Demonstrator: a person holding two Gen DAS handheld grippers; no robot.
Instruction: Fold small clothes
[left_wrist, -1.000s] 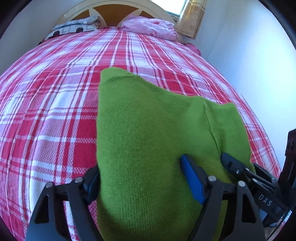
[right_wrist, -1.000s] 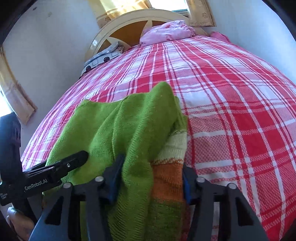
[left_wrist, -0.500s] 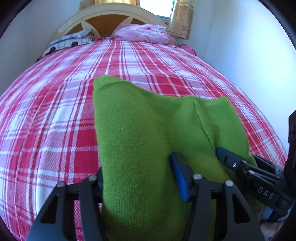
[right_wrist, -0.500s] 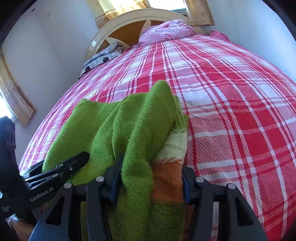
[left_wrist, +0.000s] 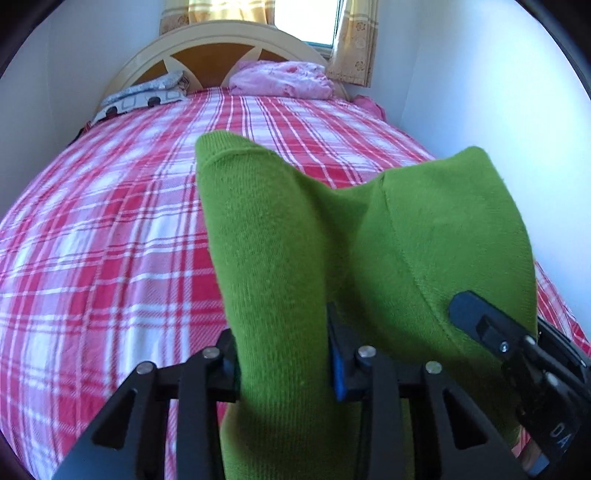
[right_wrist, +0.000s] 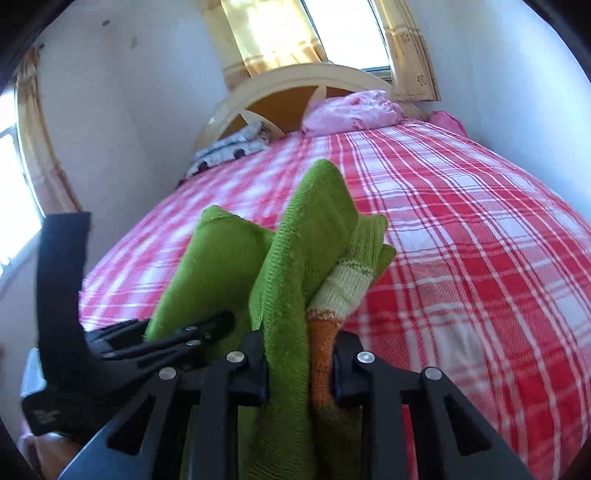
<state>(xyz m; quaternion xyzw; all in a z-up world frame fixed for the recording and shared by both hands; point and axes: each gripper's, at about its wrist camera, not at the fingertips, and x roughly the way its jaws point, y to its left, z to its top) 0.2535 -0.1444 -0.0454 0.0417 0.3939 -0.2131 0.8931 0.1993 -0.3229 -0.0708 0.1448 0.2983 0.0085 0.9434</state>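
Observation:
A small green knit garment (left_wrist: 303, 236) with cream and orange stripes (right_wrist: 325, 332) is held up above the red plaid bed (left_wrist: 110, 229). My left gripper (left_wrist: 282, 354) is shut on its left edge. My right gripper (right_wrist: 301, 362) is shut on its other edge, bunching green and striped layers together. Each gripper shows in the other's view: the right one (left_wrist: 517, 350) at lower right, the left one (right_wrist: 166, 343) at lower left. The cloth hides both sets of pads.
A pink bundle (left_wrist: 280, 79) and a grey patterned cloth (left_wrist: 144, 98) lie by the cream headboard (left_wrist: 221, 44). White walls stand close on both sides. A curtained window (right_wrist: 314, 33) is behind the headboard.
Both grippers have lifted and tilted up with the garment. It hangs higher off the bed, and more wall and window show.

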